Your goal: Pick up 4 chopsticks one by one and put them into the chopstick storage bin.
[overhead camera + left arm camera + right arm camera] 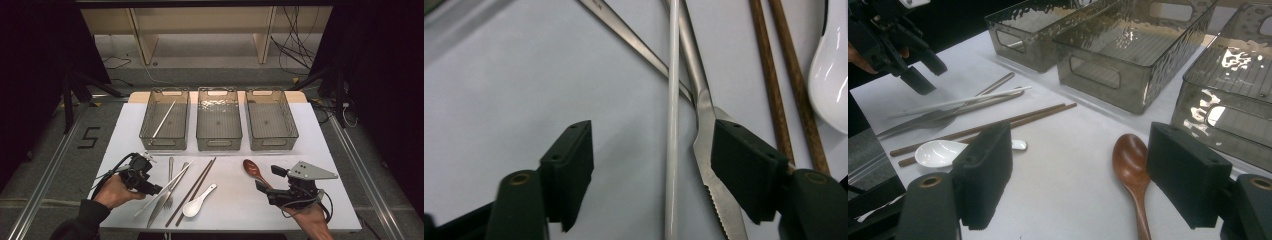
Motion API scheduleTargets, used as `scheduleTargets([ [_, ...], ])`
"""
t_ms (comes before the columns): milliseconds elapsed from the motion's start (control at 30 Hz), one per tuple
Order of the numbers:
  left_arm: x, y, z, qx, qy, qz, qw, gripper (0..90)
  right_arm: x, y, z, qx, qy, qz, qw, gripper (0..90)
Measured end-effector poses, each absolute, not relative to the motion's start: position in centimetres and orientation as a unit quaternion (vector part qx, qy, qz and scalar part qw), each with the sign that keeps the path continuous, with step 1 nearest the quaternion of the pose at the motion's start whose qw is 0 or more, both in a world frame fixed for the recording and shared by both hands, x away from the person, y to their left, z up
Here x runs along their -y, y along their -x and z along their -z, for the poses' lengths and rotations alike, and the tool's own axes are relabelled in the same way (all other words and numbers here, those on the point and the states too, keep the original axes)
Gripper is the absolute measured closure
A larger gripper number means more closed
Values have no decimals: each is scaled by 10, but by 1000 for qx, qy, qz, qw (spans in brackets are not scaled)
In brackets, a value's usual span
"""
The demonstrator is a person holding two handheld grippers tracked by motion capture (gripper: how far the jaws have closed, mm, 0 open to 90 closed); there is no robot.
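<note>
White chopstick (672, 125) is straddled by the spread left hand-held gripper (651, 165) on the counter (514, 90), lying across the knife (711, 165). Thin, stiff, probably slippery, so it's best pinched mid-shaft.

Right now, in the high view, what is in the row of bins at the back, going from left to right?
Clear grey plastic bin holding one white chopstick → empty clear grey plastic bin in the middle → empty clear grey plastic bin on the right.
</note>
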State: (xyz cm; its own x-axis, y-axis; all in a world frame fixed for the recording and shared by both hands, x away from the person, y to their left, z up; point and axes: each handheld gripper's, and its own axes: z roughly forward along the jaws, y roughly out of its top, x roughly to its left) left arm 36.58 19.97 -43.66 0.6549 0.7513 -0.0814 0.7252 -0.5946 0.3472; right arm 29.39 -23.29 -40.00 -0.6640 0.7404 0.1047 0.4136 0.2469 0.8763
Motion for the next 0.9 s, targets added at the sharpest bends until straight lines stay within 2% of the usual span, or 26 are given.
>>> scheduleTargets([
  [333, -195, -366, 449, -400, -903, -19, 156, 516, 233, -294, 400, -772, -374, -486, 167, 276],
  [900, -189, -367, 461, -378, -916, -1, 134, 701, 232, -294, 400, -772, -374, -486, 167, 276],
])
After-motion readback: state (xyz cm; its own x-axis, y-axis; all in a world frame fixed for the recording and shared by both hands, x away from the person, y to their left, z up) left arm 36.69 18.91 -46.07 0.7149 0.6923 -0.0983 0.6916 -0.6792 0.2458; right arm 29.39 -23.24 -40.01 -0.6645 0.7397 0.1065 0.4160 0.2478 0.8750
